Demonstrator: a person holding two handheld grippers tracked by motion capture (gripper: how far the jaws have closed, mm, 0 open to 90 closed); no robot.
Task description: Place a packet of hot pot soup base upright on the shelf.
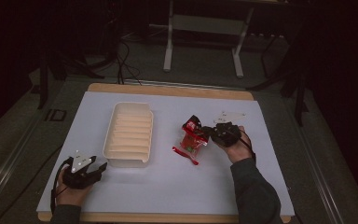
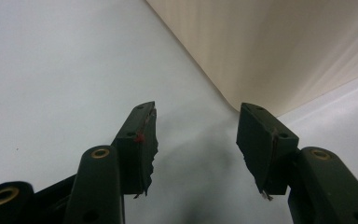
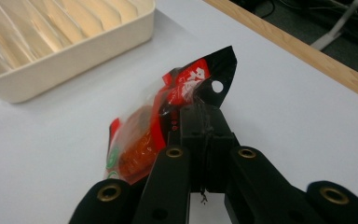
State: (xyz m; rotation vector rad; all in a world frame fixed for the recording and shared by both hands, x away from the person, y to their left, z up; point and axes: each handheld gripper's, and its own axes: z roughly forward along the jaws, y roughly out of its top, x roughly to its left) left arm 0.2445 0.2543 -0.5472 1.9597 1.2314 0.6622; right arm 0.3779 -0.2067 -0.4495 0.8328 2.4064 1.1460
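Now the right claw [image 3: 200, 116] squeezes one red snack bag [image 3: 168, 121]. Just ahead of the left claw [image 2: 196, 140], its jaws apart, sits one white tray [image 2: 270, 51].

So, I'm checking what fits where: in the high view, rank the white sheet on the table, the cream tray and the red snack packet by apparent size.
1. White sheet
2. Cream tray
3. Red snack packet, held by the right gripper

Open claw [image 2: 196, 140] beside tray [image 2: 279, 46].
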